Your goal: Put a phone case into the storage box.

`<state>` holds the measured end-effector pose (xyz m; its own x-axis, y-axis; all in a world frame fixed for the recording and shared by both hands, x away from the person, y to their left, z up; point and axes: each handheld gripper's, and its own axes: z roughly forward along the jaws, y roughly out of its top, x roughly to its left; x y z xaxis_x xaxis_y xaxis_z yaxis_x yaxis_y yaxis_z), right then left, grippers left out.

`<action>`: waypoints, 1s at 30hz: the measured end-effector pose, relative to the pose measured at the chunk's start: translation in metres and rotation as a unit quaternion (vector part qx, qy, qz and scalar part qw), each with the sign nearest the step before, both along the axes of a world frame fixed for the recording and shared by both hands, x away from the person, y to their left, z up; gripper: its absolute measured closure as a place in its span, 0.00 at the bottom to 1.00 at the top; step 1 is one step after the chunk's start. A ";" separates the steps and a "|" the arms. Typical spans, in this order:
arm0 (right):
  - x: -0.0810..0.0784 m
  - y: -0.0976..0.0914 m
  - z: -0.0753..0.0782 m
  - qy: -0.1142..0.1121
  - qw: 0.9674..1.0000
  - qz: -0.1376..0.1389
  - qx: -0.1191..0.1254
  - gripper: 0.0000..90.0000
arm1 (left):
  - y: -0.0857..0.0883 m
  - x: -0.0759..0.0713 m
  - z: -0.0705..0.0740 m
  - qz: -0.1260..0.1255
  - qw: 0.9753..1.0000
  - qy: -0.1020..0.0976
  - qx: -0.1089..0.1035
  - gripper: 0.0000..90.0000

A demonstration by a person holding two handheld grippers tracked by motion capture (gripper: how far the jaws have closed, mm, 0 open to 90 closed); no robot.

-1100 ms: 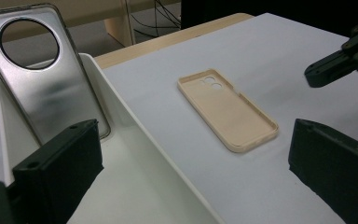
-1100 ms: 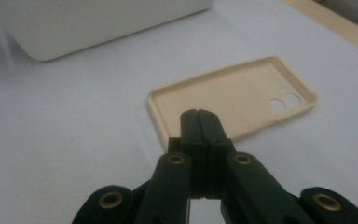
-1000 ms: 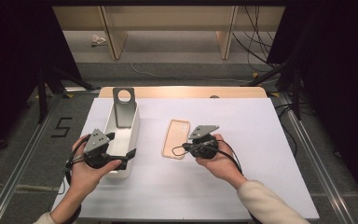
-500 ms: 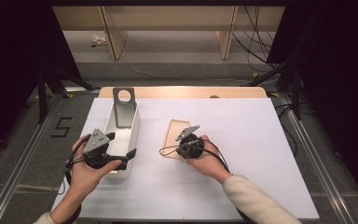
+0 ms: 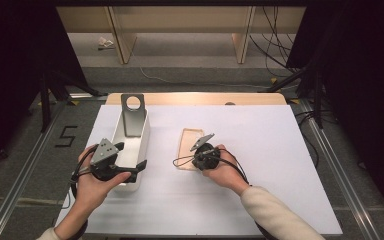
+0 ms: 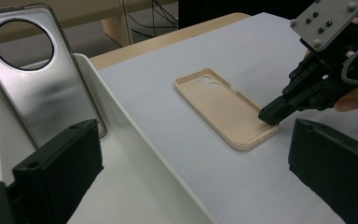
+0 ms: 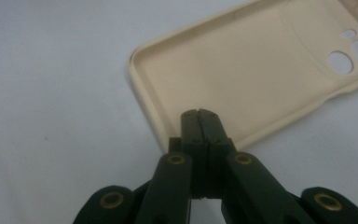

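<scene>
I count two phone cases. One is the tan phone case (image 5: 190,148), lying flat on the table (image 5: 280,165) with its open side up. It has three little holes near one end, two round and one small. The other is the silver phone case (image 5: 132,116), standing up in the white tray (image 5: 142,145). It has one big round hole. There is one white tray. There is one table with one white cover on it. I have two grippers, my left gripper (image 5: 130,172) and my right gripper (image 5: 194,161), and each one has two black jaws.

Beige phone case (image 7: 242,70), white tray (image 5: 142,145)
</scene>
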<state>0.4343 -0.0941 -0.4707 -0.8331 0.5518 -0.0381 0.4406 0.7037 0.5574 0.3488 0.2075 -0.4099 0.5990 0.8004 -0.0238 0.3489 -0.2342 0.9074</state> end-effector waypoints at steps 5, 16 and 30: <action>0.000 -0.002 0.001 0.005 1.000 -0.005 -0.004 1.00 | 0.000 0.000 0.000 0.000 1.000 0.000 0.000 0.02; 0.001 -0.006 0.000 0.007 1.000 -0.005 -0.014 1.00 | 0.000 0.000 0.000 -0.001 1.000 0.000 0.000 0.02; 0.001 -0.008 0.000 0.006 1.000 -0.009 -0.004 0.96 | 0.000 0.000 -0.002 -0.001 1.000 0.002 0.001 0.03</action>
